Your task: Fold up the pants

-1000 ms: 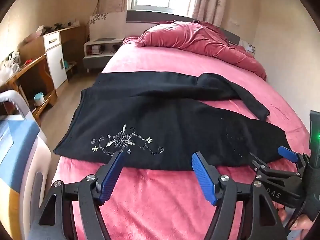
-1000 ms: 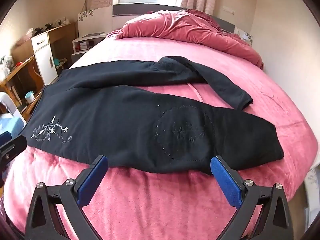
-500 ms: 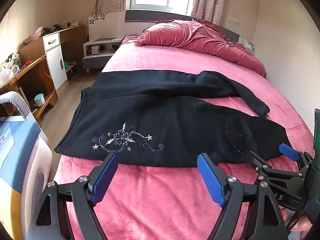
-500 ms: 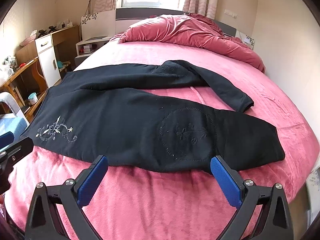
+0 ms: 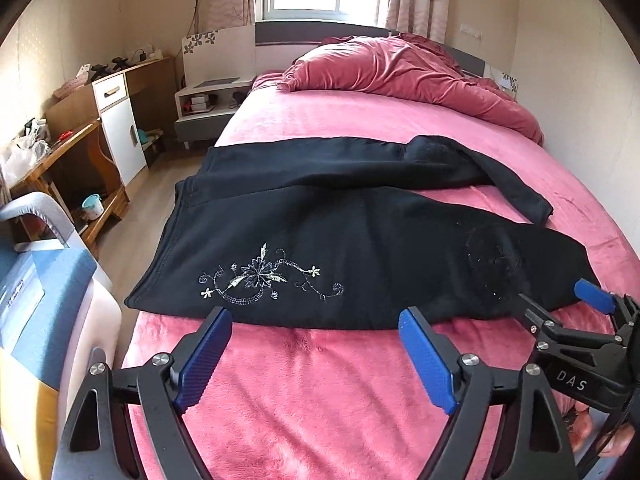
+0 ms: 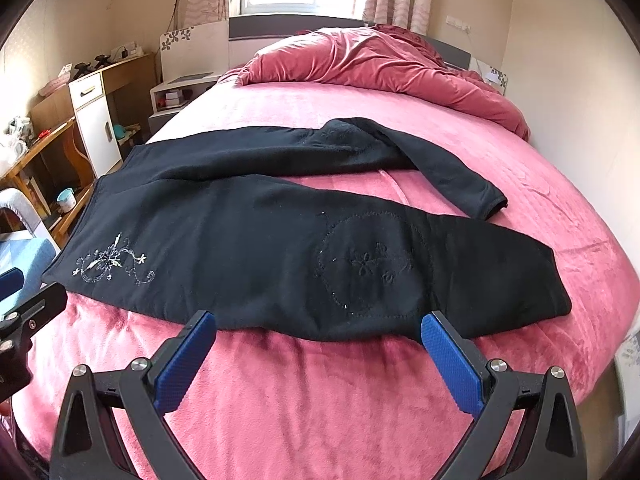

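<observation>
Black pants (image 5: 360, 240) (image 6: 260, 248) lie spread across the pink bed (image 5: 320, 400), waist to the left with a pale embroidered flower (image 5: 260, 276). The near leg runs straight to the right. The far leg bends, and its cuff (image 5: 536, 208) rests on the blanket. My left gripper (image 5: 316, 320) hovers just short of the pants' near edge below the flower; its jaws are opening and nothing is between them. My right gripper (image 6: 319, 320) stands open at the near edge by the knee embroidery (image 6: 372, 264), holding nothing. It also shows as the right gripper (image 5: 560, 304) in the left wrist view.
A crumpled pink duvet (image 5: 400, 72) is heaped at the bed's head. A bedside shelf (image 5: 208, 100), a white-doored cabinet (image 5: 116, 120) and a wooden desk (image 5: 60, 152) line the left wall. A blue-topped unit (image 5: 40, 300) stands close at the left. A wall runs along the right.
The left gripper's jaws have spread wider apart. The right gripper and the pants are unchanged.
</observation>
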Demonstrator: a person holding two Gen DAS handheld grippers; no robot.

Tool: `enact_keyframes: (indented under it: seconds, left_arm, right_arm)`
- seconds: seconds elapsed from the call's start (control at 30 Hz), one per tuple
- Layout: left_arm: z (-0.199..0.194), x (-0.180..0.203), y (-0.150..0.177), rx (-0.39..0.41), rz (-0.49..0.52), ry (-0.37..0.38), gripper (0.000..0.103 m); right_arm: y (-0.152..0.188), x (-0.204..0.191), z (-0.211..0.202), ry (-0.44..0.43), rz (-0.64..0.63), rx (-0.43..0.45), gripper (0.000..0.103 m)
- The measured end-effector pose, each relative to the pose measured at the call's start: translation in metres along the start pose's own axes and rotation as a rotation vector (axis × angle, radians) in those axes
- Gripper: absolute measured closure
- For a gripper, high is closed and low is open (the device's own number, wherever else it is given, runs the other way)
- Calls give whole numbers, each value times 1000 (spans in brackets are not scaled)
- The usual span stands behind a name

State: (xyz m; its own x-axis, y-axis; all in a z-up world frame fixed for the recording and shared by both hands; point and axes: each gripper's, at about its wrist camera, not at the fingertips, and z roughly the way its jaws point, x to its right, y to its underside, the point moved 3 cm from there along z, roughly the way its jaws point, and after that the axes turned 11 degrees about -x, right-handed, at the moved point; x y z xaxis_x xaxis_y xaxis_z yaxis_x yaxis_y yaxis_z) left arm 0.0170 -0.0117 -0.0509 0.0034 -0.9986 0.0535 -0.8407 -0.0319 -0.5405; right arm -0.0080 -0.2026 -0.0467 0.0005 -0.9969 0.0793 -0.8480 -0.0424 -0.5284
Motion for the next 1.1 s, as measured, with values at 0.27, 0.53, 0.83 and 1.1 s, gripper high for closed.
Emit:
enact_keyframes:
  seconds: [0.27,0.53,0.83,1.1]
  left_arm:
    - [0,-2,-1,1,-8,-12,16]
    - [2,-6,-1,-9,-25,-21,16]
    - [3,-5,-1,-12,-25,-22,16]
    - [7,-7,-1,-31,-32,-17,16]
  right_arm:
    - [2,-2,4,-21,1,-15,0]
    - [2,-2,8,-20,4,-29,0]
    - [3,1,11,-26,18,-41,0]
    - [5,7,19,-43,48,-72,0]
